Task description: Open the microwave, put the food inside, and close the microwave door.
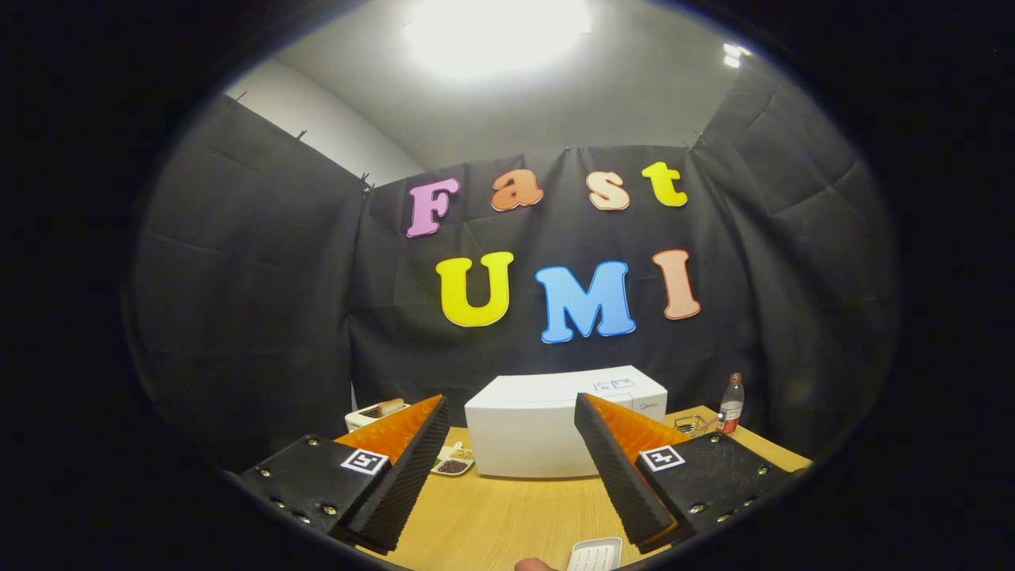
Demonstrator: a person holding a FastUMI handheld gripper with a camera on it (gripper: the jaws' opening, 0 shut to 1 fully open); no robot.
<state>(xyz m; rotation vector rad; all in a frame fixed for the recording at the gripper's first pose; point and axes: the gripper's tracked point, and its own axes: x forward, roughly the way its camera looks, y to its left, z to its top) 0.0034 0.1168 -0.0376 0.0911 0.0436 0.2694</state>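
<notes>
A white microwave (539, 424) stands on the wooden table (507, 515) beyond my fingers, its door shut. My gripper (511, 468) hovers above the table with its fingers wide apart and nothing between them. Left of the microwave, just past my left finger, lies a small white dish of food (453, 461) with dark and pale contents. Close below my right finger sits a small white ribbed tray (595, 555), with a fingertip of a person (533, 565) beside it.
A white toaster (373, 412) stands at the table's back left. On the right of the microwave are a wire rack (691, 425) and a plastic bottle with a red label (730, 404). Black cloth walls enclose the table on three sides.
</notes>
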